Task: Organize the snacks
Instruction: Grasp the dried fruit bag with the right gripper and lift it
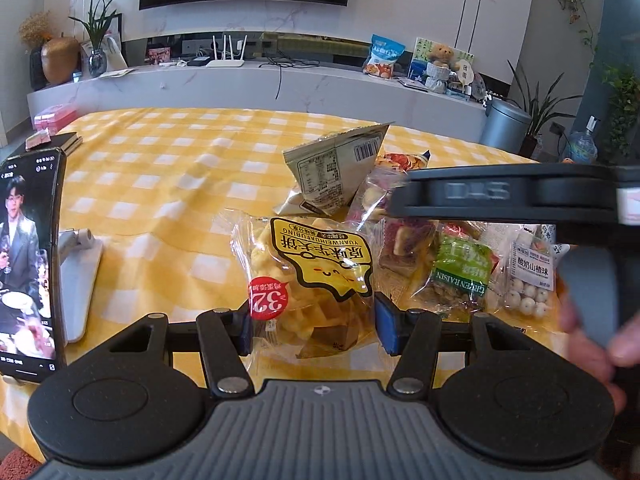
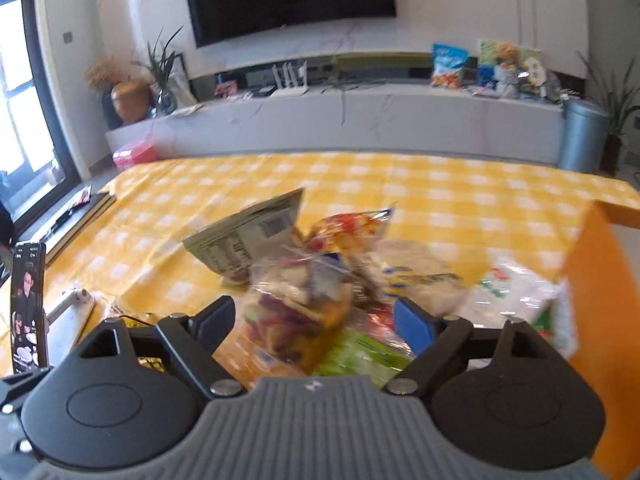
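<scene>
At the bench's (image 1: 168, 168) left edge we saw a phone (image 1: 30, 260) propped upright on a white stand (image 1: 80, 272), its screen lit. The bench wore a yellow checked cloth.

Further right, our left gripper (image 1: 314, 330) had its jaws clamped on a clear waffle packet (image 1: 308, 280) with a yellow label and a red sticker; the blue pads pressed both sides of the wrapper. Behind it a grey packet (image 1: 336, 168) stood tilted, barcode uppermost. Beside the waffles the snack pile ran toward the bench's right edge: a clear bag of mixed cookies (image 2: 296, 312), a green raisin packet (image 1: 462, 276) and a packet of white yogurt hawthorn balls (image 1: 528, 280), touching one another.

Our right gripper (image 2: 320, 326) hung over that pile with its jaws spread wide, gripping nothing; the cookie bag lay between and below them, blurred. In the left wrist view its black body crossed above the raisins.
</scene>
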{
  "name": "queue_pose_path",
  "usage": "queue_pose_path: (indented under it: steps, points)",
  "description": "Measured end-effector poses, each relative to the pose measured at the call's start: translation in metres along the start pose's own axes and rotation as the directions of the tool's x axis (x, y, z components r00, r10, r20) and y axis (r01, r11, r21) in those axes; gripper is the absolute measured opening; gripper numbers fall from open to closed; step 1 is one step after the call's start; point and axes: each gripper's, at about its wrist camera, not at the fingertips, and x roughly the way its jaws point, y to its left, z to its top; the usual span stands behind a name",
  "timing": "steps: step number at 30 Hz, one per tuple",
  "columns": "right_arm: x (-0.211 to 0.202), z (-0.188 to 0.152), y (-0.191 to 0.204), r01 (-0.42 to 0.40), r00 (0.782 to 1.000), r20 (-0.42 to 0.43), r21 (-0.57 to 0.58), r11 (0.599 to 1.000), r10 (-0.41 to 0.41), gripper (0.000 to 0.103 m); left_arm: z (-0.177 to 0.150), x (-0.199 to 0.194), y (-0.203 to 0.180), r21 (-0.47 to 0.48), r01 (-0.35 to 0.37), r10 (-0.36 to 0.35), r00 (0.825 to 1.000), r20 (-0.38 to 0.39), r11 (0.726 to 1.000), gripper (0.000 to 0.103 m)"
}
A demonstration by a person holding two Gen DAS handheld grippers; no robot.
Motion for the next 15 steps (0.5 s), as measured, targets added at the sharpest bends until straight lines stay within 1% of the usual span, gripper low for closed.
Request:
queue_pose_path:
  steps: [5, 8, 10, 11, 12, 13, 15]
  points:
    - [0.031, 0.004, 0.01, -0.002, 0.999, -0.054, 0.012, 1.0, 0.003, 0.085, -0.003, 0.003, 0.002, -0.004, -0.003, 0.003, 1.0, -0.018, 1.0, 0.064]
    - [0.044, 0.002, 0.013, 0.016, 0.997, -0.081, 0.005, 1.0, -0.015, 0.084, -0.004, 0.004, 0.002, -0.011, 0.005, -0.005, 1.0, -0.026, 1.0, 0.064]
    - [0.049, 0.002, 0.013, 0.022, 0.996, -0.081, 0.003, 1.0, -0.022, 0.08, -0.005, 0.004, 0.002, -0.011, 0.004, -0.004, 1.0, -0.029, 1.0, 0.064]
    - [0.049, 0.002, 0.013, 0.024, 0.997, -0.077, 0.0, 1.0, -0.024, 0.077, -0.005, 0.003, 0.002, -0.013, 0.004, -0.004, 1.0, -0.031, 1.0, 0.064]
    - [0.049, 0.002, 0.013, 0.023, 0.997, -0.074, -0.001, 1.0, -0.023, 0.071, -0.005, 0.003, 0.001, -0.016, 0.004, -0.004, 0.999, -0.033, 1.0, 0.064]
    - [0.047, 0.003, 0.013, 0.013, 0.997, -0.071, 0.001, 1.0, -0.013, 0.069, -0.005, 0.003, 0.001, -0.019, 0.004, -0.005, 0.999, -0.034, 1.0, 0.064]
    - [0.045, 0.003, 0.013, 0.014, 0.998, -0.066, -0.007, 1.0, -0.015, 0.061, -0.005, 0.002, 0.001, -0.023, 0.012, -0.013, 0.999, -0.034, 1.0, 0.064]
